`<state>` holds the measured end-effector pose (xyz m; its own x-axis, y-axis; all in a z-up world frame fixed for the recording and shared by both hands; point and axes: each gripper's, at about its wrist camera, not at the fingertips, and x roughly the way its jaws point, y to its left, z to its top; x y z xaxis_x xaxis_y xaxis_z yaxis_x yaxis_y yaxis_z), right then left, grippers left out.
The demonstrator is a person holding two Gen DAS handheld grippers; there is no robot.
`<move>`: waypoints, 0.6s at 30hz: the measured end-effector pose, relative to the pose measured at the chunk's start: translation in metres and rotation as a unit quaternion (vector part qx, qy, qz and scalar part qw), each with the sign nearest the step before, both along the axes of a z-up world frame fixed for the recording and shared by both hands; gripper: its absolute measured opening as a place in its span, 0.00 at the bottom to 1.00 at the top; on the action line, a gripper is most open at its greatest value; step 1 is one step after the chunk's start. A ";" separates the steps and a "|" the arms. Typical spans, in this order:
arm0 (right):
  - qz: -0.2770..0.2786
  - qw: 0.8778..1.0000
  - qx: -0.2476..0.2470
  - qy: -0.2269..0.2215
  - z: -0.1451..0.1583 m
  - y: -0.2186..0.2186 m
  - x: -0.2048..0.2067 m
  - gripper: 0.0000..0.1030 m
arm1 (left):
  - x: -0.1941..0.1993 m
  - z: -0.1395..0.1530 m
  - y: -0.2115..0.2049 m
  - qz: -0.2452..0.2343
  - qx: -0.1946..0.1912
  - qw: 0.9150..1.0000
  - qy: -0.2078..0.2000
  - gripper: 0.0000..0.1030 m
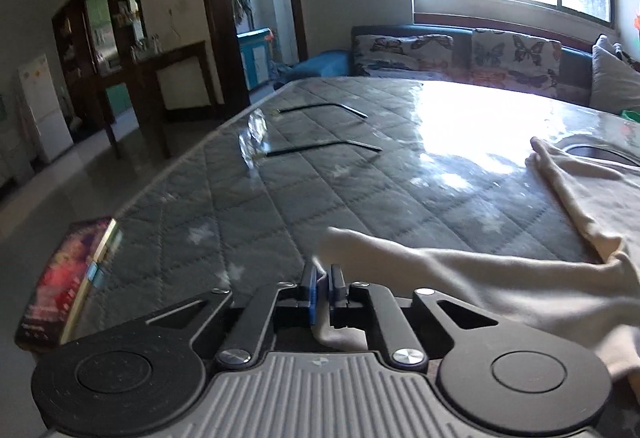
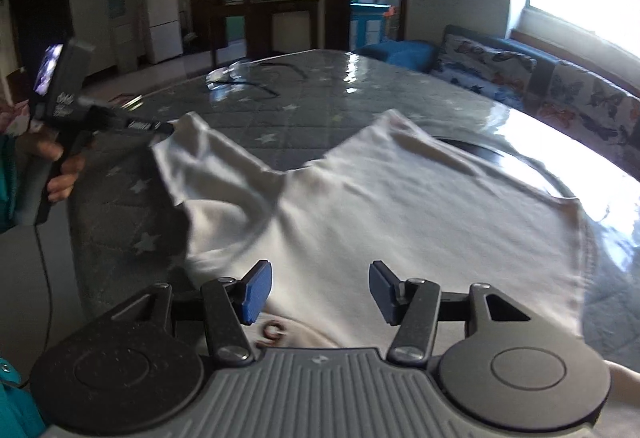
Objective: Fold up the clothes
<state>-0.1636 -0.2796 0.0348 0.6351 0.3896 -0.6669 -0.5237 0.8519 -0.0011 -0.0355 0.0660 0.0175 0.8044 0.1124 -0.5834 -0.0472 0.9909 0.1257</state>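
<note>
Clamped on a sleeve of the white shirt (image 2: 360, 214), our left gripper (image 1: 323, 284) lifts that cloth off the table (image 1: 320, 166) near its left edge; our left hand (image 2: 60, 174) grips the handle. Our right gripper (image 2: 320, 288) hangs with its blue pads (image 2: 256, 292) spread wide above the shirt's near part, grasping nothing. We see the shirt's body lying flat on the quilted, glossy tabletop toward the near edge. Glasses (image 2: 240, 74) rest by the far left corner. Beyond the far edge stands a butterfly-print sofa (image 1: 460, 54).

No legible text; print on white shirt (image 2: 274, 332) and box (image 1: 68, 278) too blurred
</note>
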 end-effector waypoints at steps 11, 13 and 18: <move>0.038 0.999 -0.033 0.013 -0.008 0.011 -0.015 0.53 | 0.017 -0.002 0.009 0.017 0.028 0.999 -0.007 0.05; 0.039 0.999 -0.034 0.012 -0.007 0.010 -0.016 0.53 | 0.019 -0.002 0.010 0.021 0.028 0.999 -0.006 0.05; 0.032 0.999 -0.022 0.020 -0.007 0.006 -0.012 0.53 | 0.018 0.004 0.008 0.014 0.033 0.999 -0.020 0.05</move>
<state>-0.1756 -0.2737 0.0282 0.5824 0.3980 -0.7088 -0.5770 0.8166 -0.0155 -0.0171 0.0741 0.0211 0.8231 0.1730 -0.5408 -0.0820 0.9787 0.1883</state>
